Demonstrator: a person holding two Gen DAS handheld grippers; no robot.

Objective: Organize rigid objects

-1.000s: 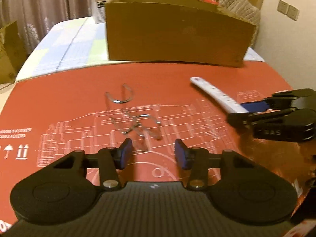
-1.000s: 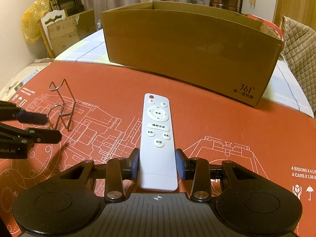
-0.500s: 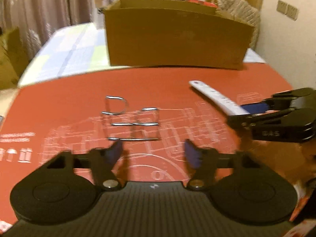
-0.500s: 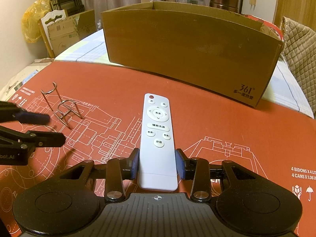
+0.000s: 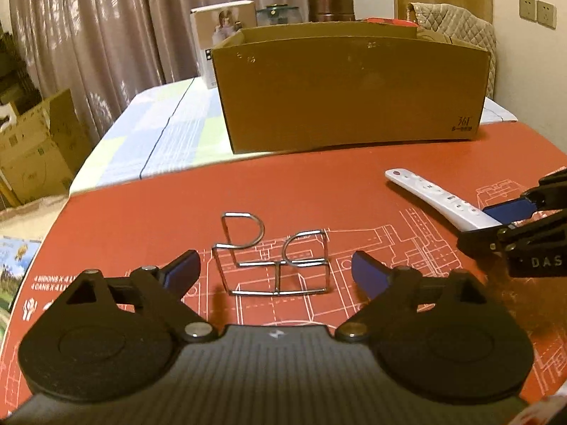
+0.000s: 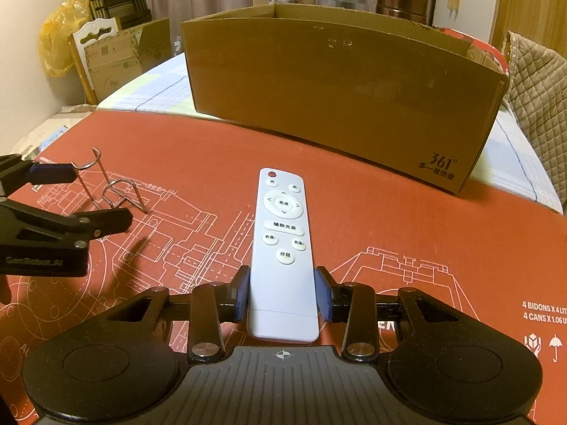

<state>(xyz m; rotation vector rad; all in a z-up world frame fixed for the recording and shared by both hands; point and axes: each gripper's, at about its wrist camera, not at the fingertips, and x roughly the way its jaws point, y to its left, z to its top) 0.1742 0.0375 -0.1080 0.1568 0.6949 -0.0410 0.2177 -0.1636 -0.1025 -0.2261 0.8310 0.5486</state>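
Change: left gripper (image 5: 276, 271) jaws just opened, wire stand (image 5: 274, 256) between them, untouched, upright mid-frame on red mat (image 5: 141, 212) | right gripper (image 6: 282, 295) clenched on remote (image 6: 282, 248), lower centre | next, likely: grab stand, cardboard box (image 5: 351, 92) behind.

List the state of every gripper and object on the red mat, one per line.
Left gripper: open, jaws just widened, nothing gripped.
Right gripper: shut on the white remote control.
White remote control: held, buttons up.
Bent silver wire stand: standing free on the mat.
Brown cardboard box: open-topped, upright.
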